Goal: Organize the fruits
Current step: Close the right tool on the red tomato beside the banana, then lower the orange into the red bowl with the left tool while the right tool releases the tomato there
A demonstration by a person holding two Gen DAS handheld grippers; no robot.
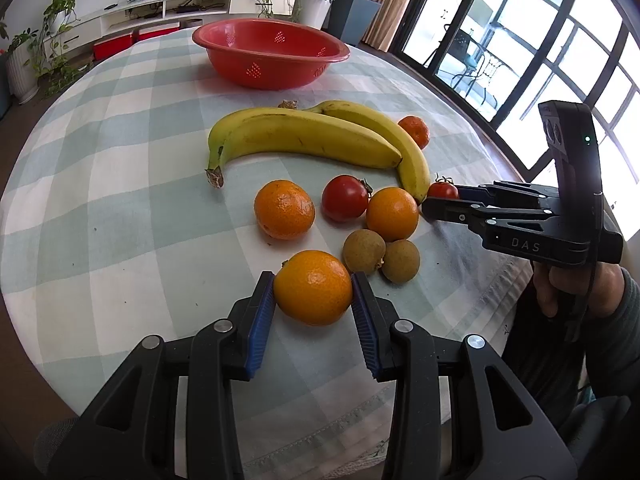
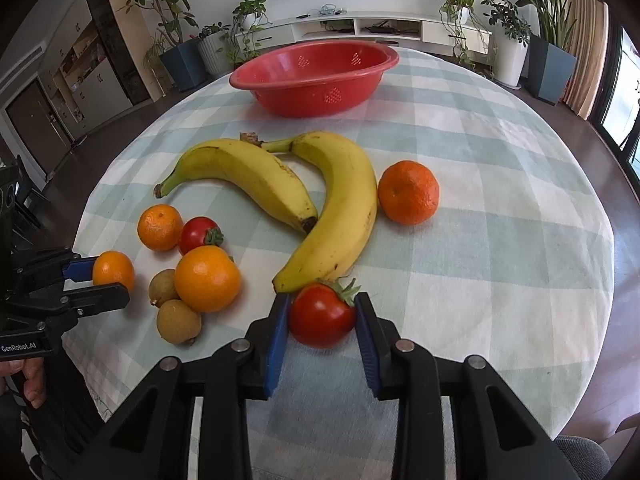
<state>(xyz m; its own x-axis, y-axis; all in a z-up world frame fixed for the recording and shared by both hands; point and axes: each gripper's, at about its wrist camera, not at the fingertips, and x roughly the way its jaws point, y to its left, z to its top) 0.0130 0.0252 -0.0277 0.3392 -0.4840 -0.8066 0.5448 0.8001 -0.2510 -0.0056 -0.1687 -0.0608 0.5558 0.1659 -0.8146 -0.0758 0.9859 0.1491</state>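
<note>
My left gripper [image 1: 313,290] is shut on an orange [image 1: 313,287] that rests on the checked tablecloth; it also shows in the right wrist view [image 2: 113,270]. My right gripper [image 2: 322,312] is shut on a red tomato [image 2: 322,315] at the tip of a banana [image 2: 340,216]; this tomato also shows in the left wrist view [image 1: 442,190]. A second banana [image 2: 244,176], more oranges [image 2: 207,279] [image 2: 160,227] [image 2: 408,192], another tomato [image 2: 198,234] and two brown round fruits [image 2: 178,322] lie between. A red colander bowl [image 2: 316,76] stands empty at the far side.
The table is round with a green-and-white checked cloth [image 2: 500,260]. Its near edge lies just below both grippers. Plants, a white TV shelf [image 2: 360,26] and glass doors [image 1: 520,60] surround the table. A hand [image 1: 560,280] holds the right gripper.
</note>
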